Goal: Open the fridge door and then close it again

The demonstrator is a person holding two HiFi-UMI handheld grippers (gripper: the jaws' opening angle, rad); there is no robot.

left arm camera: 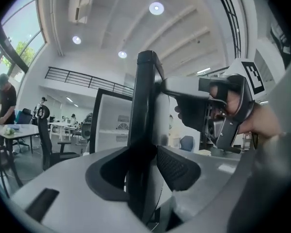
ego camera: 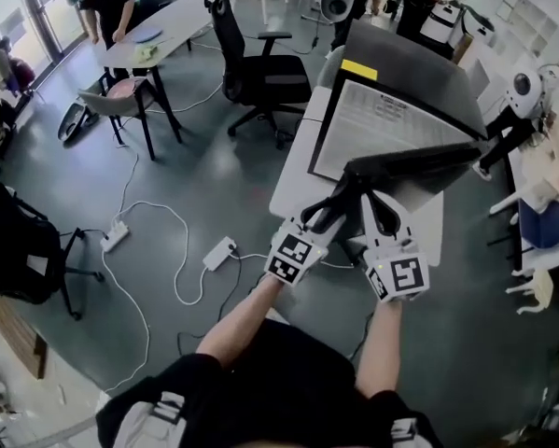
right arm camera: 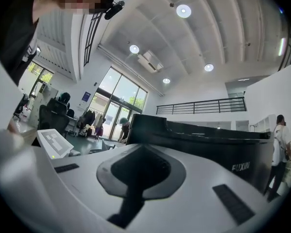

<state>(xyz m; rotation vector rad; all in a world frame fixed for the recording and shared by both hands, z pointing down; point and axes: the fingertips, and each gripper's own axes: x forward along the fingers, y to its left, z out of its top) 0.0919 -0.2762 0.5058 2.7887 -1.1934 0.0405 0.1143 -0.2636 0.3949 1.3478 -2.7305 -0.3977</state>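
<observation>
The fridge (ego camera: 405, 68) has a dark grey top, and its black-framed white front (ego camera: 382, 124) lies open to me. Its dark door (ego camera: 419, 161) stands swung partly out, just ahead of both grippers. My left gripper (ego camera: 346, 187) grips the door's free edge. In the left gripper view that edge (left arm camera: 144, 130) stands upright between the pads (left arm camera: 177, 166) of the left gripper (left arm camera: 150, 164), which press on it. My right gripper (ego camera: 382, 199) is shut and empty beside it. In the right gripper view the door (right arm camera: 198, 140) runs just beyond the shut right gripper (right arm camera: 141, 159); whether they touch I cannot tell.
A black office chair (ego camera: 256, 63) stands left of the fridge, with a person at a table (ego camera: 162, 26) behind it. Cables and power strips (ego camera: 218, 252) lie on the floor to my left. At the right are a white robot (ego camera: 526, 96) and a blue chair (ego camera: 545, 222).
</observation>
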